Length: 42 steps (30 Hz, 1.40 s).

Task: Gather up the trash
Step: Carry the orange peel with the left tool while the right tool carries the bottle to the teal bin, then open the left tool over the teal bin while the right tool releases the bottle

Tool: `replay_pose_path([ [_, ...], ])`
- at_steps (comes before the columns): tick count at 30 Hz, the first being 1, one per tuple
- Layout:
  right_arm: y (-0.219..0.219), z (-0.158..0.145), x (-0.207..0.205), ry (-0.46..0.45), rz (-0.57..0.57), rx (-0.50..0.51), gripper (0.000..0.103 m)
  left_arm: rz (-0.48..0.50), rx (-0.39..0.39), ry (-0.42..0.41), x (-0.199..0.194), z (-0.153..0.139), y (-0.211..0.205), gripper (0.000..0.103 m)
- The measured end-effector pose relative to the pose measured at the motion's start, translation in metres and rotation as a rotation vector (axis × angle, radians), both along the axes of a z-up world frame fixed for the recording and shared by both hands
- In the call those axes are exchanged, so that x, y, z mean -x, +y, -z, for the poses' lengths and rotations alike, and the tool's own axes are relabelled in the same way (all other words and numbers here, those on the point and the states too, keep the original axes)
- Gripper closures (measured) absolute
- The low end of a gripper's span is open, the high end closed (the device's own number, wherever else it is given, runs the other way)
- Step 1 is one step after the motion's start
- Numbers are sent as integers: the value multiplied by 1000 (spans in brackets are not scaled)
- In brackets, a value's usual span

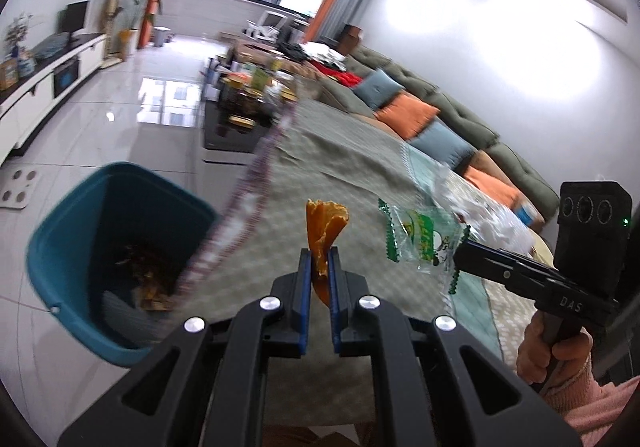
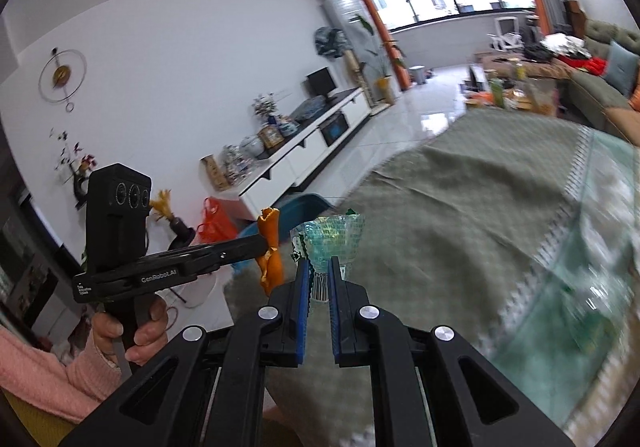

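Already both tools carry trash. The left tool (image 1: 320, 267) is clamped on a piece of orange peel (image 1: 325, 231), which stands up from between its blue pads. The right tool (image 2: 319, 275) is clamped on a clear snack wrapper (image 2: 334, 237) with green print; from the left wrist view the same wrapper hangs at the tip of that tool, over the bench.

The blue bin (image 1: 116, 259) stands on the floor just beside the left edge of the bench (image 1: 352, 151), which is covered with a grey-green cloth. Inside the bin I can see some scraps, brownish and orange, at the bottom, so I judge that a part of the collecting is done. The peel is not yet over the mouth of the bin; it is above the cloth, near the left edge. The wrapper is further from the bin, toward the middle of the bench.

What is left, as I judge it: to bring both pieces over the bin and let them fall in. More trash seems to remain near the right edge of the bench: crumpled clear plastic (image 1: 492, 215), and something small with a blue label next to it, too blurred to tell. The far part of the cloth looks bare.
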State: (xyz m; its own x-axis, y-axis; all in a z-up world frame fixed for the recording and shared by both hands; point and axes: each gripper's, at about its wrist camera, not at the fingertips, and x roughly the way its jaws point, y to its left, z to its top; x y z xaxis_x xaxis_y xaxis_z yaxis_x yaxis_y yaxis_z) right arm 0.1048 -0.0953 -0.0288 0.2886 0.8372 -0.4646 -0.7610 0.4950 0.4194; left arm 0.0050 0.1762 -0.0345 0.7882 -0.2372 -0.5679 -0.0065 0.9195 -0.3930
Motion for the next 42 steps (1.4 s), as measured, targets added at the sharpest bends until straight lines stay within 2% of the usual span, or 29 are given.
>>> replay_pose_path([
  [8,55,-3,-9,-12,-98,20,93,-145,-28,-4,7,-6,51,94],
  [14,85,0,-16,-4,-124,51,93,-212,-50,9,6,-4,73,94],
  [26,138,12,-34,14,-158,122,93,-271,-58,86,-13,22,96,94],
  [34,170,31,-40,68,-171,173,91,-313,-73,135,-24,38,109,92],
  [37,176,34,-40,75,-168,184,89,-326,-74,146,-24,42,113,89],
  [39,177,35,-42,86,-159,185,83,-332,-72,151,-24,44,114,88],
  [42,175,33,-43,93,-152,179,81,-339,-67,146,-21,45,116,86],
])
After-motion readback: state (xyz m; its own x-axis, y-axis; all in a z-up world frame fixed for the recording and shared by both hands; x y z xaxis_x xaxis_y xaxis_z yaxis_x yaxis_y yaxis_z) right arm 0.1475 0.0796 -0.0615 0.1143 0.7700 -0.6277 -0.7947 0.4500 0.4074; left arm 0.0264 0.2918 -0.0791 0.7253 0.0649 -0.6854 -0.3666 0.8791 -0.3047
